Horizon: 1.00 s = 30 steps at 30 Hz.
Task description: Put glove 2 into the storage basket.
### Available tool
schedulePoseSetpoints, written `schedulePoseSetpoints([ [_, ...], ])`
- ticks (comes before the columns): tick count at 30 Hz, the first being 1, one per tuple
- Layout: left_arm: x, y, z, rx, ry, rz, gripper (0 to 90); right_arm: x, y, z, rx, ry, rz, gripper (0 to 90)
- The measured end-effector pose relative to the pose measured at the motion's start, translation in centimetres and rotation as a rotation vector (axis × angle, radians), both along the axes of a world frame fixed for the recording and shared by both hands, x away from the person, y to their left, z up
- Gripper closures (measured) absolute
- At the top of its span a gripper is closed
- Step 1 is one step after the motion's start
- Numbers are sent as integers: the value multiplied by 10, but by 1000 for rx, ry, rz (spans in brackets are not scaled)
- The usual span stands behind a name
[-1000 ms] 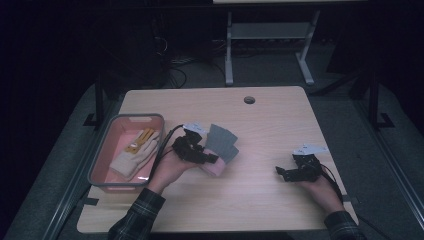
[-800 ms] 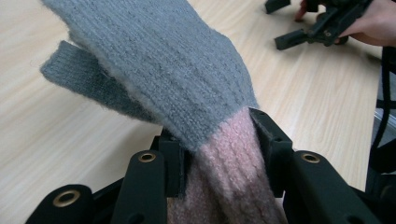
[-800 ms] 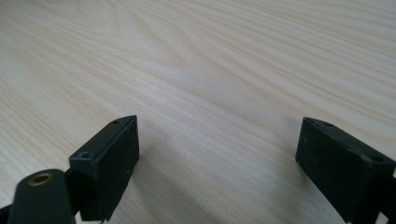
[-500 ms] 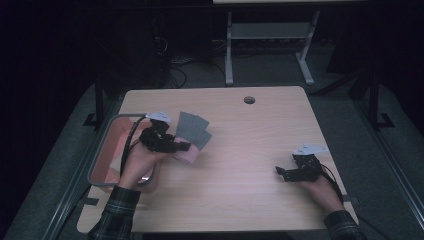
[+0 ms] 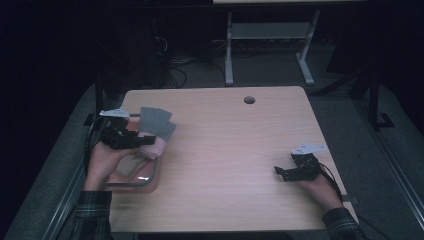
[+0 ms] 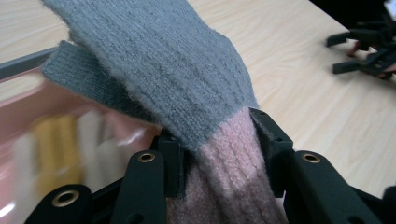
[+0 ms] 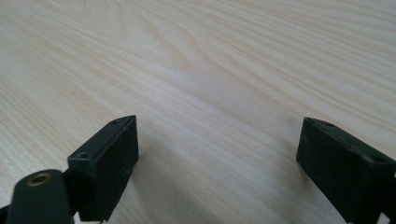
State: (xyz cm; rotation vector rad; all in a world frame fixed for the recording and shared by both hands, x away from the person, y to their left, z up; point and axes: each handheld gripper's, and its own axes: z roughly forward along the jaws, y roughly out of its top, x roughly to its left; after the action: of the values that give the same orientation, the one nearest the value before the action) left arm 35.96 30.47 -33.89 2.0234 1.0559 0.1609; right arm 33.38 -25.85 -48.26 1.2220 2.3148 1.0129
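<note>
My left gripper [image 5: 150, 140] is shut on a knitted sock [image 5: 156, 125] that is grey at one end and pink where the jaws pinch it. I hold it above the right rim of the pink bin [image 5: 145, 178] at the table's left edge. In the left gripper view the sock [image 6: 168, 70] fills the space between both pads [image 6: 173, 165], its grey end flopping forward over the bin's edge. Near the table's right front, my right gripper [image 5: 281, 172] rests low on the wood, open, and the right gripper view has bare table between its fingers [image 7: 109, 163].
The pink bin [image 6: 51, 112] holds blurred yellow and white items. A round cable hole [image 5: 249, 100] sits at the table's far edge. The other gripper [image 6: 369, 49] appears far off in the left gripper view. A desk frame and cables stand on the floor behind.
My left hand has carried the sock leftward and a little up, from the table's middle-left to over the bin's rim. The right hand has stayed put.
</note>
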Motion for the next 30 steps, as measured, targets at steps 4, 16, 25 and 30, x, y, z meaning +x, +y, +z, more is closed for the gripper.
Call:
schedulePoseSetpoints([
  [4,0,22,-7,8,18,55,608,1,1,0,2,5,1,119],
  [16,18,34,-49,82,125,74,600,2,2,0,4,5,2,118],
  [25,24,31,-58,141,110,113,417,2,2,0,3,5,2,118],
  [30,21,34,-48,142,43,165,235,2,1,0,3,4,3,118],
])
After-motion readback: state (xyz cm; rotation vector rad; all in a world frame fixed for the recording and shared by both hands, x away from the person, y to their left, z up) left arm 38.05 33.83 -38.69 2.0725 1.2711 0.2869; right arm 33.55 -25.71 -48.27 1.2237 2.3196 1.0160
